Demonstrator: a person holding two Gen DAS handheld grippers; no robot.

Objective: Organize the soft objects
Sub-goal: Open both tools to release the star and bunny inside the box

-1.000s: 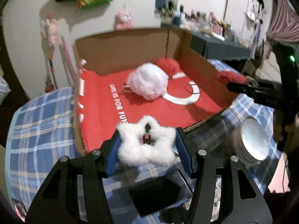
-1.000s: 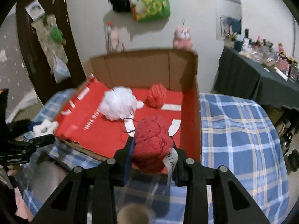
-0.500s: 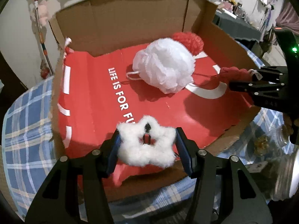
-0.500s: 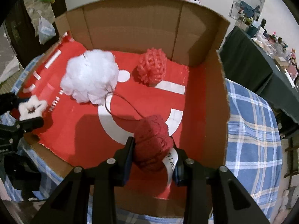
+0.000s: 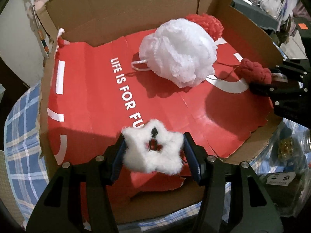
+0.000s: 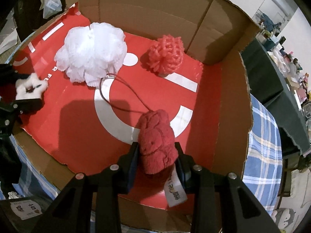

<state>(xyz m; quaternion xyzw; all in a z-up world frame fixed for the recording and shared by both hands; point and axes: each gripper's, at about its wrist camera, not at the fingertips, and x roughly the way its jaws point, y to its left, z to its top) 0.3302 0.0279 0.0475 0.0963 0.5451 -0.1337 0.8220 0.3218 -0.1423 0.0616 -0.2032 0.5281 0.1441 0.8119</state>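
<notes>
An open cardboard box (image 5: 116,9) with a red printed floor fills both views. Inside it lie a white mesh pouf (image 5: 178,52) and, behind that, a red yarn pompom (image 5: 211,23). My left gripper (image 5: 153,147) is shut on a white fluffy star (image 5: 136,155), held over the box's near left part. My right gripper (image 6: 156,147) is shut on a red knitted plush (image 6: 155,132) with a white tag and a dark cord, over the box's near right part. In the right wrist view the pouf (image 6: 91,50) and pompom (image 6: 167,56) lie further in.
The box wall (image 6: 155,9) stands tall at the back and right, and the front edge is low and torn. A blue plaid cloth (image 5: 19,136) covers the surface under the box. A dark cluttered table (image 6: 272,77) stands to the right. Small packets (image 5: 283,147) lie beside the box.
Both grippers have moved forward and down over the box and tipped downward, so the box floor now fills the views. Each keeps hold of its soft toy.
</notes>
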